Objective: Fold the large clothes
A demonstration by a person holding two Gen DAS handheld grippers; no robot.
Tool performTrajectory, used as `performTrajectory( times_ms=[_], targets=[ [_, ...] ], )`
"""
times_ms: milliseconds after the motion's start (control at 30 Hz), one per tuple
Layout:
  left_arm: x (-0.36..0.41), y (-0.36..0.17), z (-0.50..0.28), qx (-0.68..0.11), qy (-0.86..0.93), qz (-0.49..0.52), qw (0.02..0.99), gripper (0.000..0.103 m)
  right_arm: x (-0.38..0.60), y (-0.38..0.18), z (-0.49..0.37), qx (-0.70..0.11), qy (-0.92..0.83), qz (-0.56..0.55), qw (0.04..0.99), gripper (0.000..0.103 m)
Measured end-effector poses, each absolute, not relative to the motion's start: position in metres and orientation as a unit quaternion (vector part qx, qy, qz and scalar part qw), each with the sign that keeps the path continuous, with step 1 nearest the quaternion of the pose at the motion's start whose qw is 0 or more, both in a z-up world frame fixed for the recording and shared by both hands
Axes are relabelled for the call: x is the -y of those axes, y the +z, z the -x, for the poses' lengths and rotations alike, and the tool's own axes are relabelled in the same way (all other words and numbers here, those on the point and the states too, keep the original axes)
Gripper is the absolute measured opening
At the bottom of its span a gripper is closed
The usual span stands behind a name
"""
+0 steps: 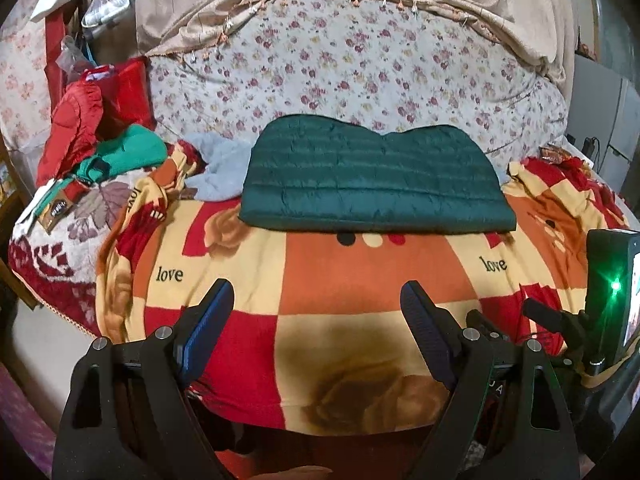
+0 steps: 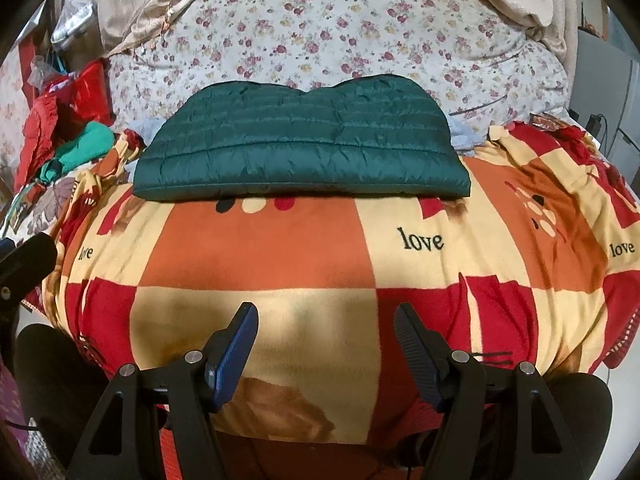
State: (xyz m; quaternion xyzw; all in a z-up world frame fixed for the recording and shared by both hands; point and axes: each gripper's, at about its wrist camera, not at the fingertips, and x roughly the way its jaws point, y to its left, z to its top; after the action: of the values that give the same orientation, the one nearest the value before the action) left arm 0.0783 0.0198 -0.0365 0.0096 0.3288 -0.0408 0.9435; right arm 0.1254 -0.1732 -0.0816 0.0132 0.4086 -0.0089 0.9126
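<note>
Left wrist view: left hand-held gripper (image 1: 316, 300) and right hand-held gripper (image 2: 326, 322) hover released, grasping nothing; beyond, centred on the checked blanket (image 1: 320, 272), lies the folded green quilted jacket (image 1: 376, 184), apparently finished.

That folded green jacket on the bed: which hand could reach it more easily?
Probably the left. The green jacket sits straight ahead of the left gripper, but left of centre from the right gripper. Both are open and empty.

Both wrist views look down across the blanket (image 1: 320, 280) toward the folded jacket (image 2: 300, 140).
</note>
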Motion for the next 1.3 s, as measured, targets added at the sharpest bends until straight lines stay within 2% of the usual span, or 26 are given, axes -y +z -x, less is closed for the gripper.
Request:
performTrajectory(
  times_ms=[1300],
  targets=[
    [-0.015,-0.056,-0.089,-0.359,-0.037,-0.023,0.933,0.085,0.165,-0.091,-0.129,-0.42,-0.017,0.003,0.907,0.068]
  ],
)
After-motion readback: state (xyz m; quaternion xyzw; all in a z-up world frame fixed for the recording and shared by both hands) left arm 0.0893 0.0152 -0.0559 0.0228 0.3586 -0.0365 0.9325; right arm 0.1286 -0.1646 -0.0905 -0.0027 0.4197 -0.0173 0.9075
